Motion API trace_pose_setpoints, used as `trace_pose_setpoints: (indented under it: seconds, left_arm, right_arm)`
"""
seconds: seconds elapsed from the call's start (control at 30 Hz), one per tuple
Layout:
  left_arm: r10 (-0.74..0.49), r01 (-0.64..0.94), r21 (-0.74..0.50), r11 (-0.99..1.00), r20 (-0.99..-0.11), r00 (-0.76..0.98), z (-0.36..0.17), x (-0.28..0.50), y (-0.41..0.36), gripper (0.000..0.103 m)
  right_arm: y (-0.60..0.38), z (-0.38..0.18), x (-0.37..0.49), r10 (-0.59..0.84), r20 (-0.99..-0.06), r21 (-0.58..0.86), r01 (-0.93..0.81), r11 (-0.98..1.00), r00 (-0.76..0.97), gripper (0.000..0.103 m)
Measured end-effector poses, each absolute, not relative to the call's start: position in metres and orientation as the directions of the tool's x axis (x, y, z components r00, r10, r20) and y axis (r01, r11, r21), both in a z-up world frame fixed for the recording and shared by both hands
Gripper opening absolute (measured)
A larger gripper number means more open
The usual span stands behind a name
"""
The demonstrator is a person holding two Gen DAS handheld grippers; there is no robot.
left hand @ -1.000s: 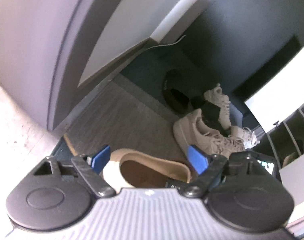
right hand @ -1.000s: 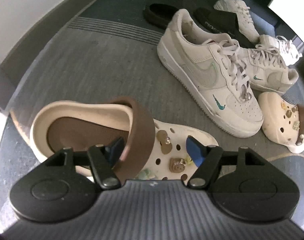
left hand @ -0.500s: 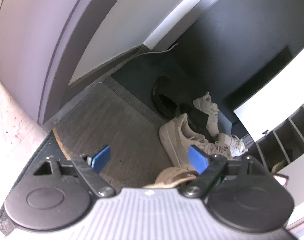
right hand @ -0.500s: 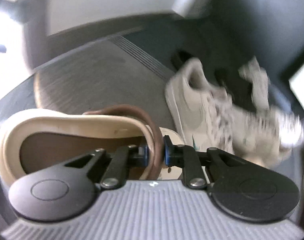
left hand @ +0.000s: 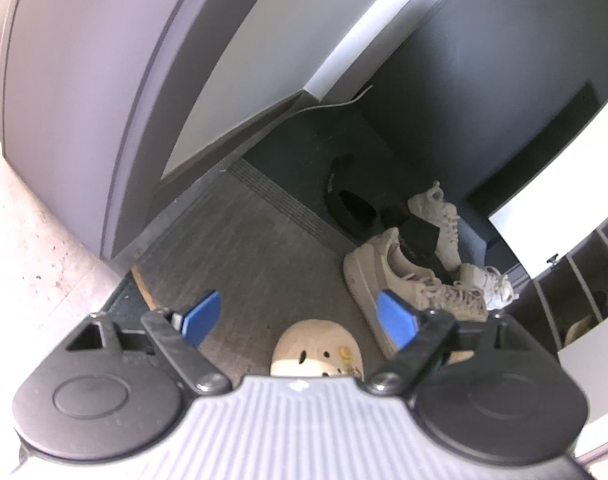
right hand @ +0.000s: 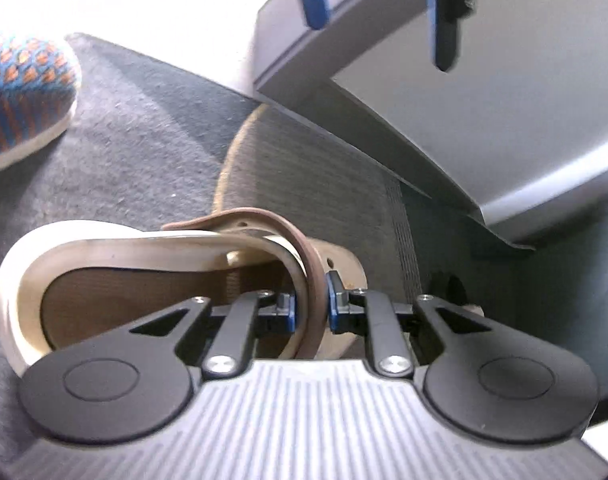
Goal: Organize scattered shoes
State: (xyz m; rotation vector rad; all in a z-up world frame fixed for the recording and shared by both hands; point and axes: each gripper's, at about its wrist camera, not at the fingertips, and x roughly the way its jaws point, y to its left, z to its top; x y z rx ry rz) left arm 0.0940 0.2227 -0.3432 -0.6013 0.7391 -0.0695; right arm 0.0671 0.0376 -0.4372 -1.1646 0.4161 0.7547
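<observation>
Pinching clog strap (right hand: 310, 280), right hand-held gripper (right hand: 311, 312)

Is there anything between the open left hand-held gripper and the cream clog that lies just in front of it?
Nothing visible. The left hand-held gripper is open and empty, and the cream clog lies on bare mat just below its fingers. The sneakers are off to the right, not in between.
</observation>
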Motion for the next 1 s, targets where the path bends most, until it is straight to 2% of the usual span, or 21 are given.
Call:
trace_pose_setpoints:
  seconds: [0.4,0.57,0.6,0.63,0.73,0.8,1.0]
  left_arm:
    - [-0.297,-0.098,-0.524,0.846,-0.616,0.730,-0.343,0.103,0.208,0.089]
    - [-0.263,-0.065,-0.441,0.895,-0.640,0.722,-0.335,0.107,0.195,0.094]
    - [-0.259,-0.062,-0.433,0.899,-0.641,0.723,-0.334,0.108,0.193,0.095]
    - [-0.255,-0.059,-0.426,0.903,-0.642,0.723,-0.332,0.110,0.192,0.095]
    - [-0.252,-0.045,-0.408,0.912,-0.643,0.723,-0.327,0.116,0.186,0.095]
    - [-0.255,-0.027,-0.394,0.919,-0.645,0.720,-0.322,0.122,0.178,0.095]
    - [-0.277,0.087,-0.309,0.947,-0.648,0.709,-0.297,0.136,0.153,0.095]
  right_arm:
    - [0.046,-0.449,0.074,0.260,-0.633,-0.711,-0.681,0.179,0.729,0.019]
    - [0.050,-0.458,0.074,0.256,-0.601,-0.740,-0.648,0.177,0.757,0.023]
    - [0.049,-0.458,0.073,0.257,-0.600,-0.741,-0.648,0.177,0.757,0.031]
    - [0.048,-0.457,0.072,0.262,-0.602,-0.738,-0.651,0.177,0.754,0.046]
    - [0.044,-0.453,0.067,0.293,-0.586,-0.743,-0.646,0.178,0.755,0.072]
    - [0.042,-0.447,0.062,0.316,-0.566,-0.753,-0.634,0.178,0.761,0.079]
    - [0.019,-0.411,0.057,0.350,-0.544,-0.754,-0.627,0.194,0.762,0.079]
